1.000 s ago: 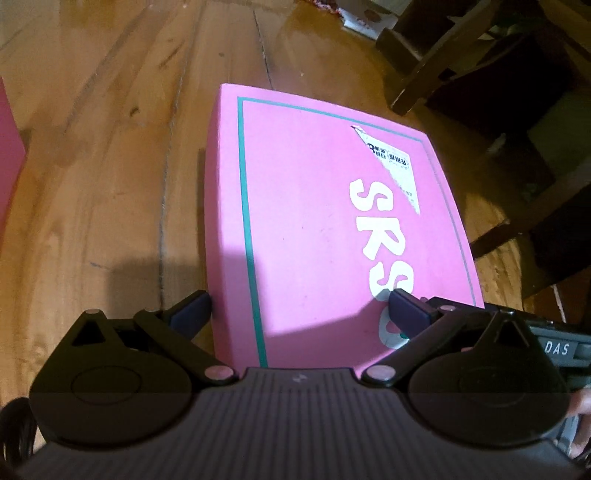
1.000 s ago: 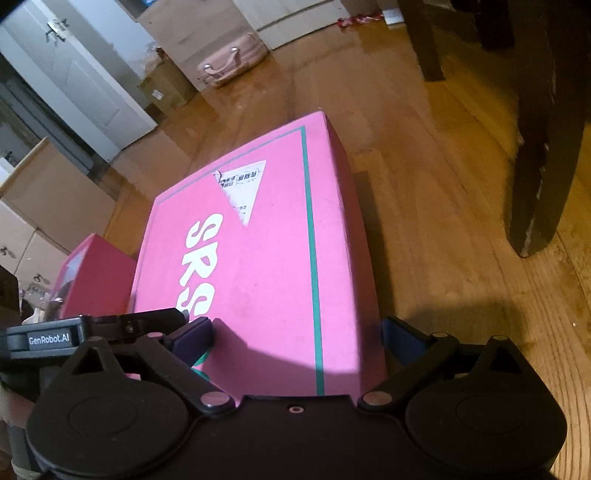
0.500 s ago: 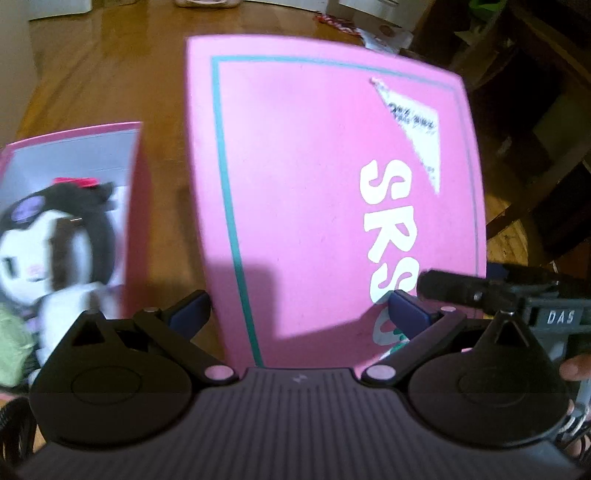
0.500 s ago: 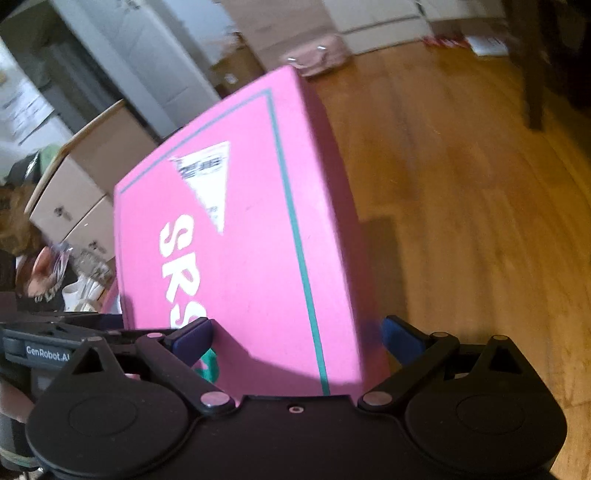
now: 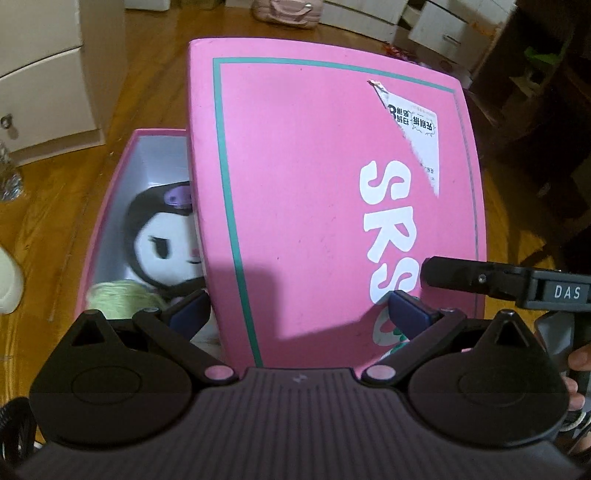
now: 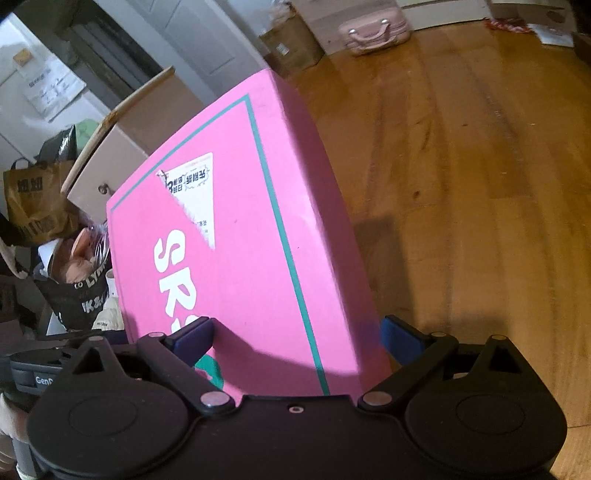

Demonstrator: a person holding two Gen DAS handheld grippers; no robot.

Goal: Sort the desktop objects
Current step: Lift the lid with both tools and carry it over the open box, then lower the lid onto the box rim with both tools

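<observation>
Between my left gripper's [image 5: 299,308] blue fingers sits the near end of the pink lid [image 5: 332,192]. One finger is out past its left edge and over the open box, the other lies on the lid's printed face; I cannot tell whether they actually squeeze it. My right gripper [image 6: 295,334] takes the same near end from the other side, with its left finger against the top face by the white letters and its right finger just off the lid's side wall. Here too I cannot tell if the grip is firm. In the left view the right gripper's black finger reaches across the lid's near right corner.

The lid is off the floor and tilted, its far end rising away from me. Under its left part lies the open pink box [image 5: 107,206], holding a black-and-white plush doll [image 5: 162,243] and something pale green [image 5: 118,295] nearer me. Beyond is the wooden floor [image 6: 480,166], with a small pink case [image 6: 376,31] by the far wall.
</observation>
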